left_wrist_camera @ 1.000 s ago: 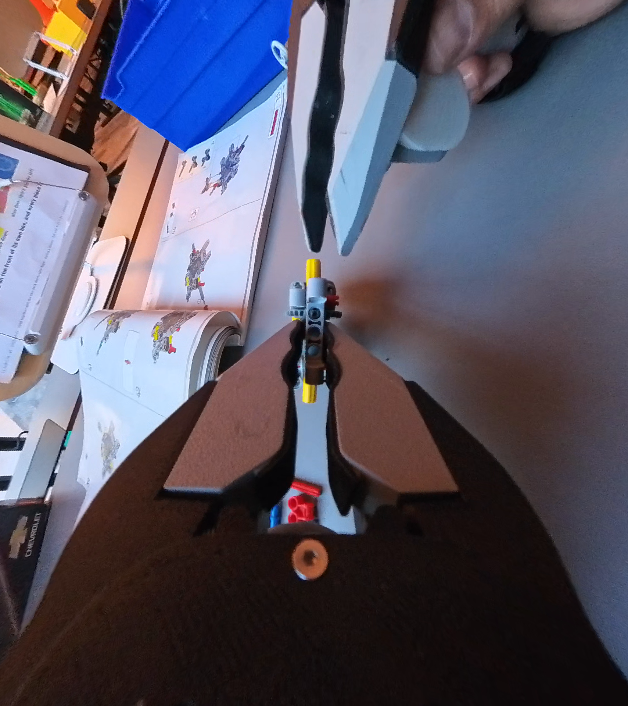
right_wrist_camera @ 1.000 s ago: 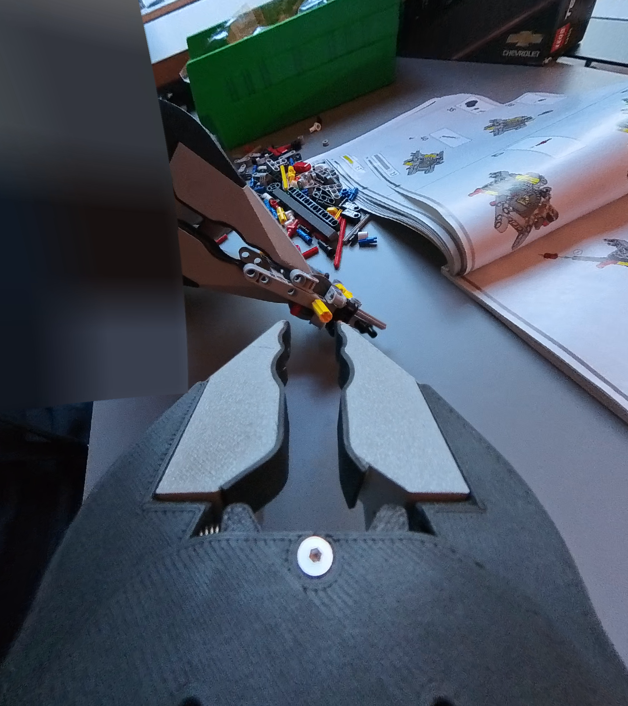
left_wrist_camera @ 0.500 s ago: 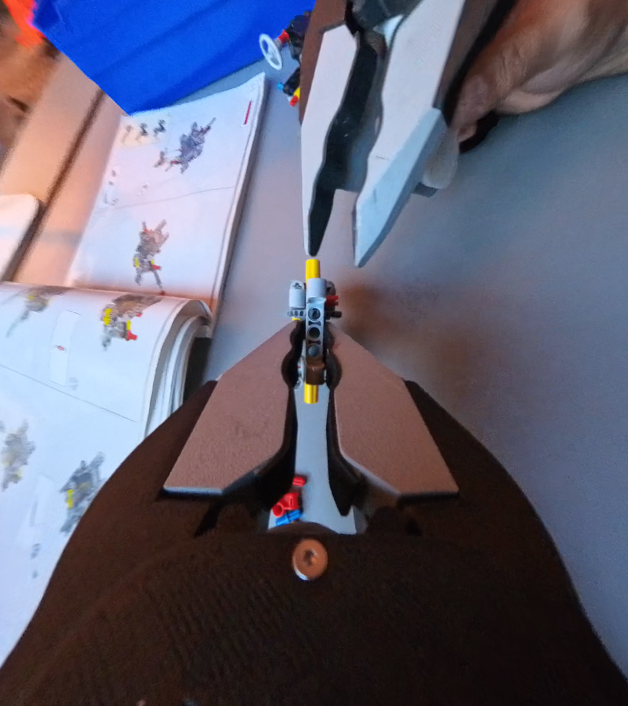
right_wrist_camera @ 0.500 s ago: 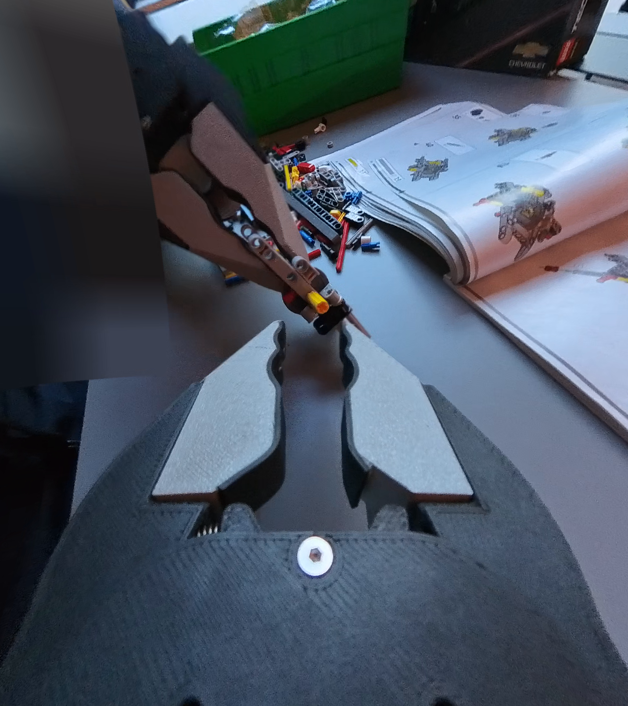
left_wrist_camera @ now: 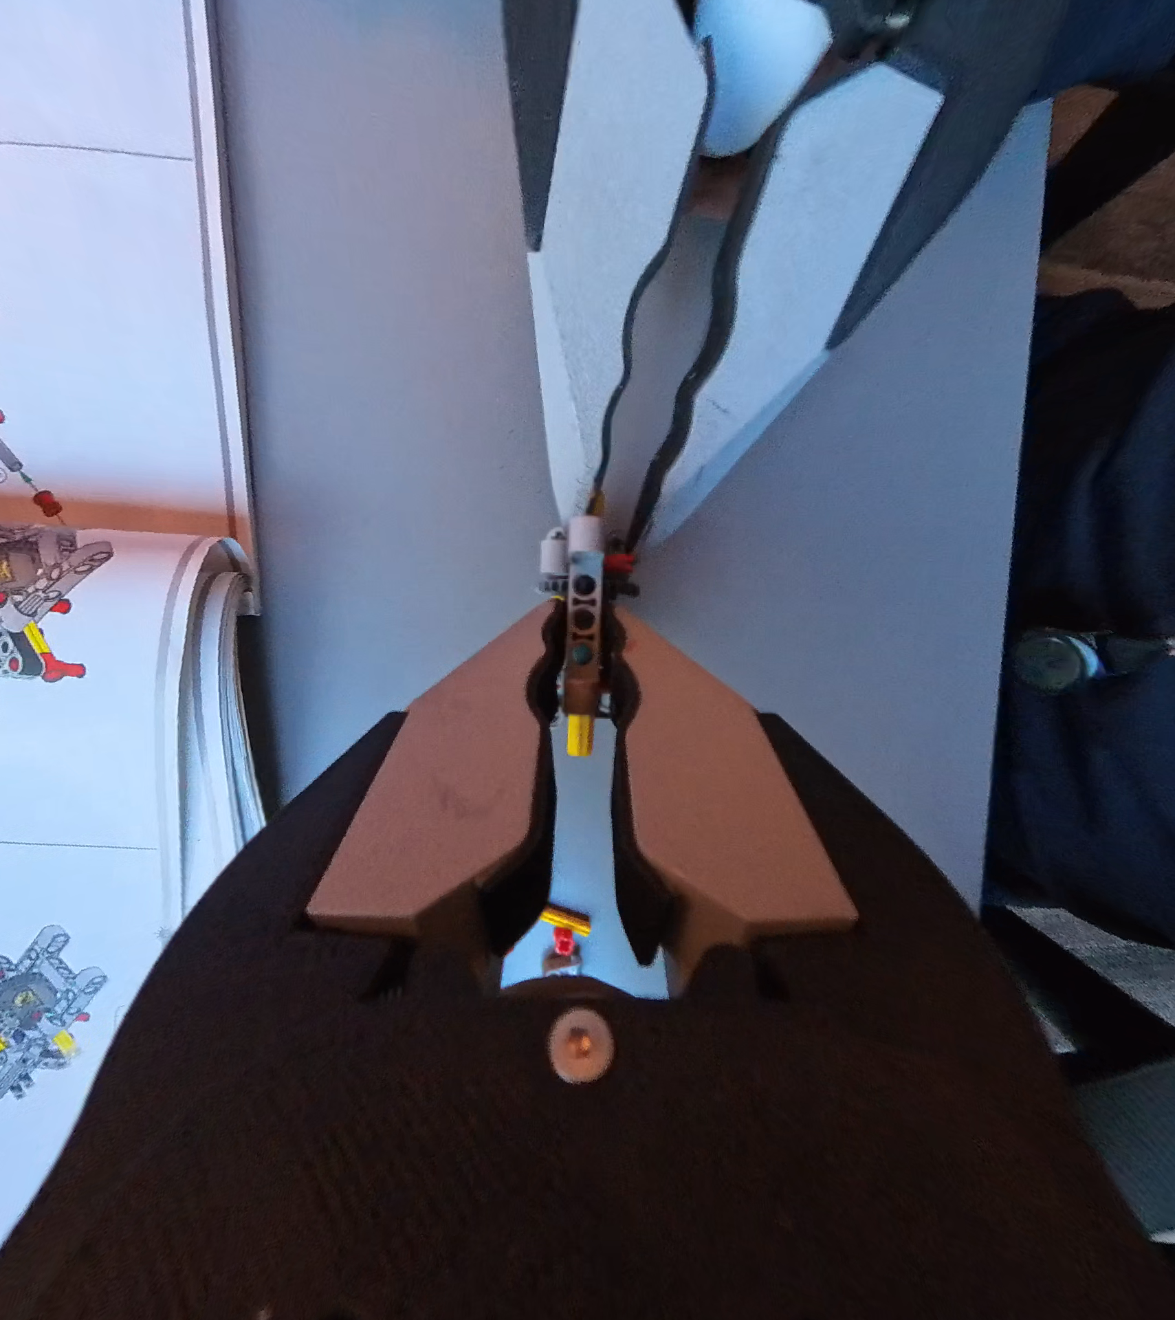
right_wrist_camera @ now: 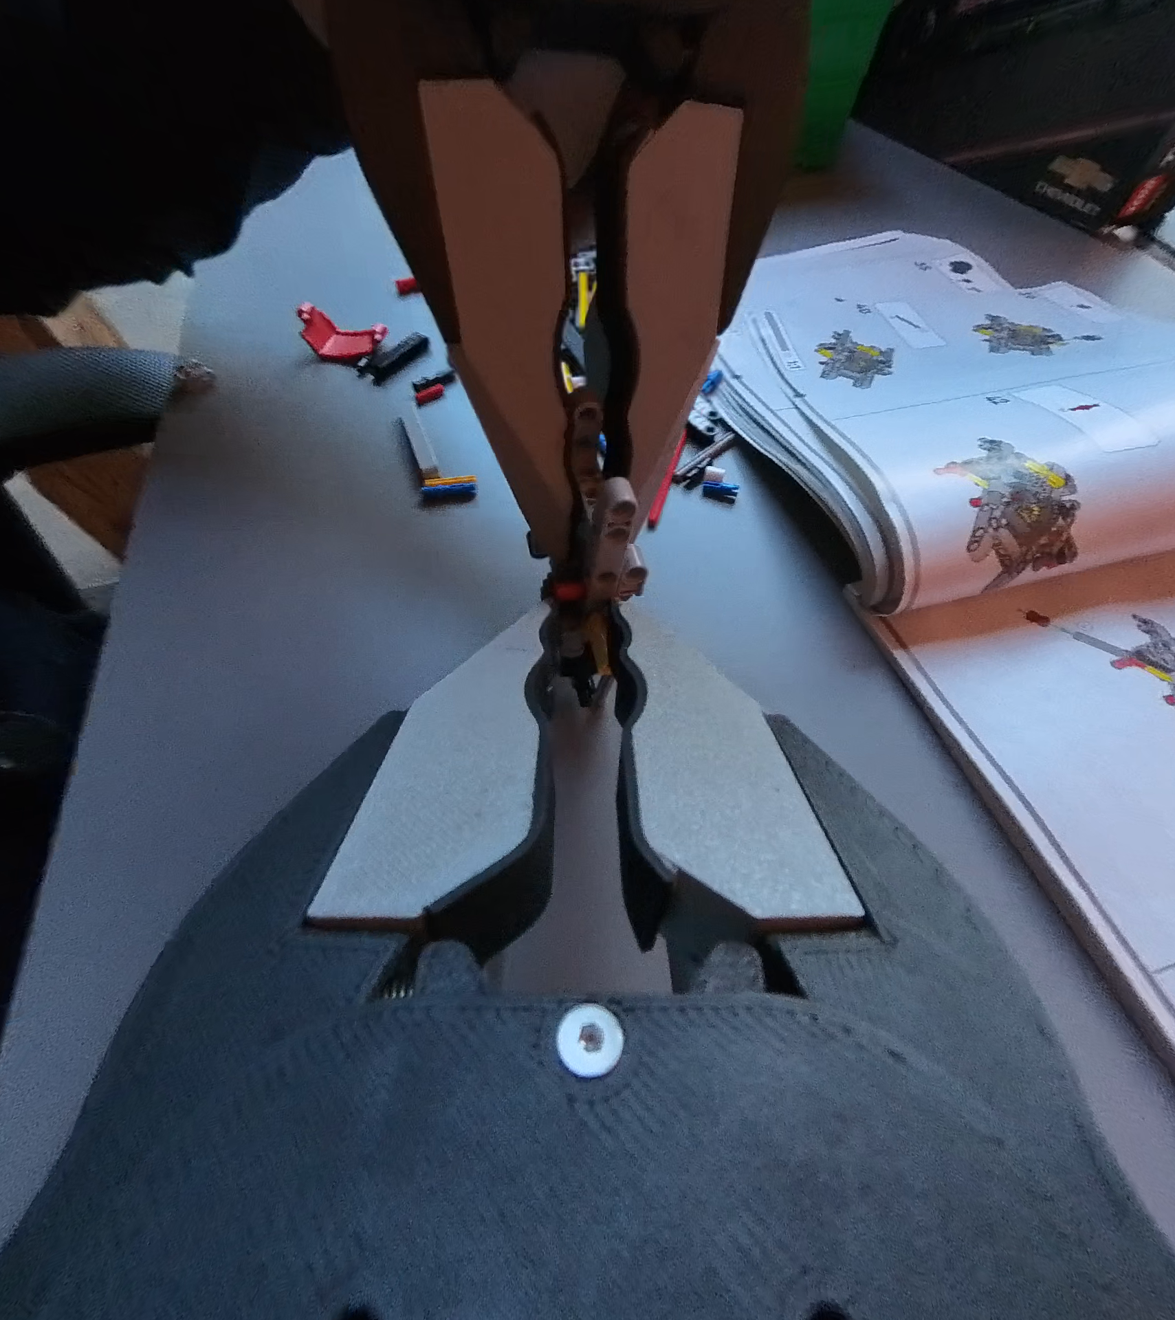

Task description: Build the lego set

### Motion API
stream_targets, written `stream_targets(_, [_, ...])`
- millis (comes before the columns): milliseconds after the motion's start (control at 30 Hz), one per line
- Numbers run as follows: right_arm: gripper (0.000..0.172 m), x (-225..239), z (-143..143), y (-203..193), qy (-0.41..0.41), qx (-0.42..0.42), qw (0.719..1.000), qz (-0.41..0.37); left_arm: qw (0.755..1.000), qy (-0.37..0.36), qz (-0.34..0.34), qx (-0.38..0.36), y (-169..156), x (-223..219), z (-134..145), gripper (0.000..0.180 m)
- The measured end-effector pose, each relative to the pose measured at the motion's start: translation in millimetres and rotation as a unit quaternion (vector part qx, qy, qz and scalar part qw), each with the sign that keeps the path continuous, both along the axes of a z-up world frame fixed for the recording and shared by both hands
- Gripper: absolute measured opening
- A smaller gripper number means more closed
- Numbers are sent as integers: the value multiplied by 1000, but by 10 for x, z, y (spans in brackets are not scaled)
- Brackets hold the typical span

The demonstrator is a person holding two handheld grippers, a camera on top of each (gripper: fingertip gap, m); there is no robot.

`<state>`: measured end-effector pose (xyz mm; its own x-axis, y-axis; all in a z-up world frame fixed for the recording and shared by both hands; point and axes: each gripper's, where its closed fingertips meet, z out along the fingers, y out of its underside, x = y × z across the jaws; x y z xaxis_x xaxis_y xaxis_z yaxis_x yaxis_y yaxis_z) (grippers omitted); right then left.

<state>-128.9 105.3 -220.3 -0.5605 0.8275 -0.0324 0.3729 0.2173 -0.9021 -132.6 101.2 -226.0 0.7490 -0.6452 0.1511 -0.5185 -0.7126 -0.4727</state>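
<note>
My left gripper, with brown pads, is shut on a small brick assembly: a grey beam with holes, white bushes, a red pin and a yellow axle. My right gripper, with grey pads, faces it tip to tip and is shut on the assembly's far end, around the yellow axle and dark parts. The right gripper's tips also show in the left wrist view, meeting the top of the assembly. The left gripper comes down from above in the right wrist view. Both hold the assembly above the grey table.
An open instruction booklet lies to the right on the table, and shows at the left in the left wrist view. Loose small pieces and a red part lie beyond. A dark box stands far right. A chair armrest is at the left. The grippers are tip to tip, or close to it.
My right gripper moved in from beside the assembly and closed its open jaws on the assembly's free end. My left gripper kept its hold and turned to face the right one.
</note>
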Motion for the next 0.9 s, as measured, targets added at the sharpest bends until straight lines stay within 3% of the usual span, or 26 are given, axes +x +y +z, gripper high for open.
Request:
stream_targets(33, [1, 11, -2, -4, -6, -15, 1000, 5, 1000, -2, -4, -5, -25, 25, 5, 6])
stream_targets(200, [1, 54, 7, 10, -40, -102, 994, 28, 1000, -5, -4, 17, -5, 41, 10, 7])
stream_targets(333, [0, 64, -72, 10, -49, -69, 996, 23, 999, -15, 21, 29, -99, -26, -22, 43])
stream_targets(500, [0, 52, -191, -27, -67, -26, 997, 20, 990, -81, 35, 106, -169, -8, 7, 29])
stream_targets(600, [0, 55, -165, -24, -59, -30, 998, 21, 989, -94, 45, 109, -171, -8, -3, 26])
stream_targets(767, [46, 265, 126, -203, 1, -81, 993, 92, 985, -120, 100, 79, -71, -136, 17, 22])
stream_targets(867, [50, 151, 42, -155, -2, -28, 999, 44, 982, -131, 113, 73, -25, -147, 21, 22])
stream_targets(900, [42, 97, -31, -114, -14, -5, 1000, 22, 981, -135, 117, 70, -16, -136, 18, 22])
